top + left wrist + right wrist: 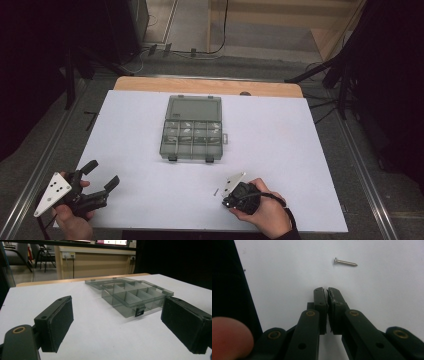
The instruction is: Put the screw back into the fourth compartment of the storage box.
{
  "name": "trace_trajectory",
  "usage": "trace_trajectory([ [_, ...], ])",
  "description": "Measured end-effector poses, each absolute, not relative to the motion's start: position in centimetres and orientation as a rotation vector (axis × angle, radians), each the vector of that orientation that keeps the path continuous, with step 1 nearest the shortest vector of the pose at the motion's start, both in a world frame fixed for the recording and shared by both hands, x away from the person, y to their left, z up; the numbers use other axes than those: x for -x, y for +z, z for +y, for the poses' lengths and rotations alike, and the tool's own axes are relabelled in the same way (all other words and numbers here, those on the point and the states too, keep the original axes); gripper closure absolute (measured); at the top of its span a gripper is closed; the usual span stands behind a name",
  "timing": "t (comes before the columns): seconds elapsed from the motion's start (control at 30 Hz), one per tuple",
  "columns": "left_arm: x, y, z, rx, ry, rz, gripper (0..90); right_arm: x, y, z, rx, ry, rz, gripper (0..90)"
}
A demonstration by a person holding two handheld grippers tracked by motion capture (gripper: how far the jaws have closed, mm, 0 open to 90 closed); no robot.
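A smoky transparent compartment box (192, 135) sits mid-table with its lid (195, 107) folded back flat. In the left gripper view the box (132, 296) lies ahead, its compartments looking bare and its dark latch facing me. My left gripper (103, 174) hovers near the front left corner, open wide; its pads (60, 320) hold nothing. A small silver screw (215, 191) lies on the white sheet near the front edge. My right gripper (225, 200) is just right of it. Its jaws are shut together on nothing (327, 291), with the screw (345, 262) a short way beyond the tips.
A white sheet (300, 165) covers the table, with a wooden strip (210, 86) showing at the far edge. The front table edge runs close beside the right gripper. Dark stands and cables lie on the floor around the table.
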State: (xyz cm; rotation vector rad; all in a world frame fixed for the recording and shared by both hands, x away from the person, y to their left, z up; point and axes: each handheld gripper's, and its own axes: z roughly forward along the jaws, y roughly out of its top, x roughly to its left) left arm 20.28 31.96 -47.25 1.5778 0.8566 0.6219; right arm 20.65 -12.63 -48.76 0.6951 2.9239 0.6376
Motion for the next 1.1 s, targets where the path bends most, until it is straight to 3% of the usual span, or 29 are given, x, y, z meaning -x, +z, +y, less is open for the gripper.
trace_trajectory([
  [0.5, -20.3, -47.3, 31.8, -1.583, 0.622, 0.853, 11.0, -22.1, -47.2, -13.4, -0.803, 0.711, 2.852, 87.6],
  [1.1, -20.1, -47.2, 31.9, -1.57, 0.63, 0.854, 11.0, -28.5, -42.6, -13.1, -0.784, 0.753, 2.792, 87.6],
])
